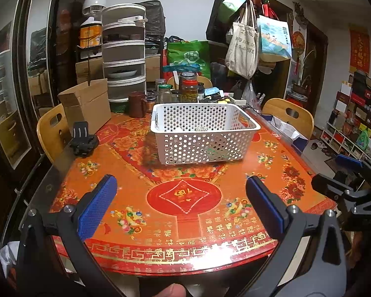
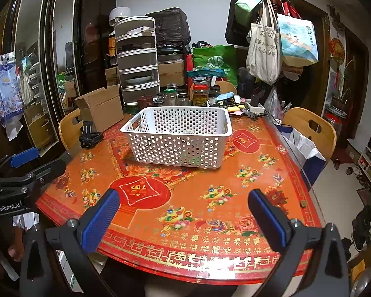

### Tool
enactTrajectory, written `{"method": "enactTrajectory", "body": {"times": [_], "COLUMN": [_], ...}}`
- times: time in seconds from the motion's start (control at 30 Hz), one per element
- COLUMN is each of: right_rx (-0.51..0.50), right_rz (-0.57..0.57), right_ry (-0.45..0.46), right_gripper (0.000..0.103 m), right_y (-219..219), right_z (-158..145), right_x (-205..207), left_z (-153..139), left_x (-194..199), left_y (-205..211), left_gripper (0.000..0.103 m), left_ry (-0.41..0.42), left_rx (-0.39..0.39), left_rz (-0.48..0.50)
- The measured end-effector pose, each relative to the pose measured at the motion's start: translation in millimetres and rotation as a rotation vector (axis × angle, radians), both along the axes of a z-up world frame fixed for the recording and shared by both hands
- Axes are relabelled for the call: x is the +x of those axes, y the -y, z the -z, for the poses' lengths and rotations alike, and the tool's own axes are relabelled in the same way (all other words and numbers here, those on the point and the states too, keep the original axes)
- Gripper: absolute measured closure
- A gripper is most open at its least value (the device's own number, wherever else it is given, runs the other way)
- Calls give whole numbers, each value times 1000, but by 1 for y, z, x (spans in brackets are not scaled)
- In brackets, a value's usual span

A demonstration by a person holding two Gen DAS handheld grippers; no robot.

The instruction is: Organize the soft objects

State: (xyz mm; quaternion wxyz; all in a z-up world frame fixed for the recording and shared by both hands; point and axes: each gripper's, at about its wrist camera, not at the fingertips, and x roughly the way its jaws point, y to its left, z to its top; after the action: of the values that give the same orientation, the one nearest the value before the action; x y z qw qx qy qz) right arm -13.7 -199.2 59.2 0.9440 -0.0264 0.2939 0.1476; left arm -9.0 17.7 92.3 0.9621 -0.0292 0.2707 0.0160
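Note:
A white perforated basket [image 1: 202, 136] stands on the red-and-orange patterned table [image 1: 185, 210]; it also shows in the right wrist view [image 2: 180, 138]. Small objects lie inside it, seen only through the holes and too hidden to name. My left gripper [image 1: 181, 193] is open and empty above the table's near edge, well short of the basket. My right gripper [image 2: 184, 205] is open and empty, also near the front edge. Each gripper shows at the side of the other's view: the right one [image 1: 353, 180], the left one [image 2: 19, 170].
A black clip-like stand [image 1: 82, 138] and an open cardboard box [image 1: 86, 104] sit at the table's left. Jars [image 1: 189, 89], a brown mug [image 1: 137, 104] and a stacked food cover [image 1: 123, 54] crowd the far edge. Wooden chairs [image 1: 288, 116] flank the table.

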Motion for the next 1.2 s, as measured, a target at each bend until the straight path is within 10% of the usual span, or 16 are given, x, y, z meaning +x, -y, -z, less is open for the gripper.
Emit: {"method": "enactTrajectory", "body": {"times": [1.2], "right_rx": [4], "right_rz": [-5], "right_ry": [3], "right_gripper": [0], "right_y": [-3], "right_z": [1], "right_x": [-2], "left_z": [3], "left_x": [-2], "left_y": [5], "left_gripper": [0], "left_ry": [-5], "left_rx": [4], "left_rz": [3]}}
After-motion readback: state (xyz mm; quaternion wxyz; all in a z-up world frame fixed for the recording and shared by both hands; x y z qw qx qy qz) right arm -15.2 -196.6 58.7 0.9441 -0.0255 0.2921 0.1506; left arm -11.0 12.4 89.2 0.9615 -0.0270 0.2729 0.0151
